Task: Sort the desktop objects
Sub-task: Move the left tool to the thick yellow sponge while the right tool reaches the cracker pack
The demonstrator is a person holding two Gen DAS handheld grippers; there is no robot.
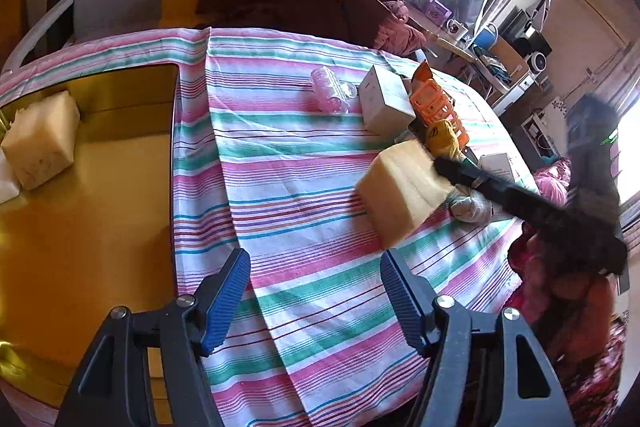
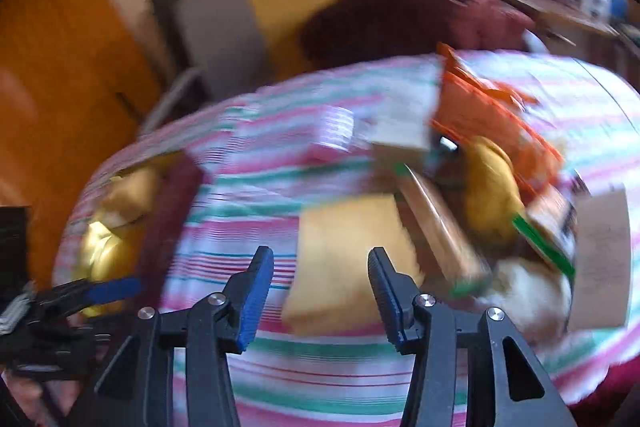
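Left wrist view: my left gripper (image 1: 314, 297) hangs spread and empty over the pink, green and white striped cloth (image 1: 288, 163), parked between the tray and the clutter, so I judge it is waiting its turn.
Tray: the gold rectangular metal tray (image 1: 92, 211) lies on my left; one pale yellow sponge block (image 1: 42, 141) already sits in its far corner, which makes it look like the sorting bin.
Second sponge: a larger pale yellow foam block (image 1: 404, 193) lies on the cloth ahead to the right, with my right gripper (image 1: 448, 169) reaching in from the right; one dark finger lies at its far edge, though whether it touches I cannot tell.
Clutter behind: a white cardboard box (image 1: 384, 99), an orange plastic mesh basket (image 1: 434, 103), a clear pink ridged bottle (image 1: 332, 89), a yellow glove (image 1: 444, 135) and a white knitted glove (image 1: 472, 205) crowd together, unsorted.
Right wrist view: heavily blurred, so detail is poor. My right gripper (image 2: 320, 293) stands wide apart, grasping nothing, with the foam block (image 2: 344, 259) directly between and beyond the fingertips; I judge the spread is set to straddle it.
Left edge: my left gripper (image 2: 114, 287) shows low beside the tray (image 2: 108, 243).
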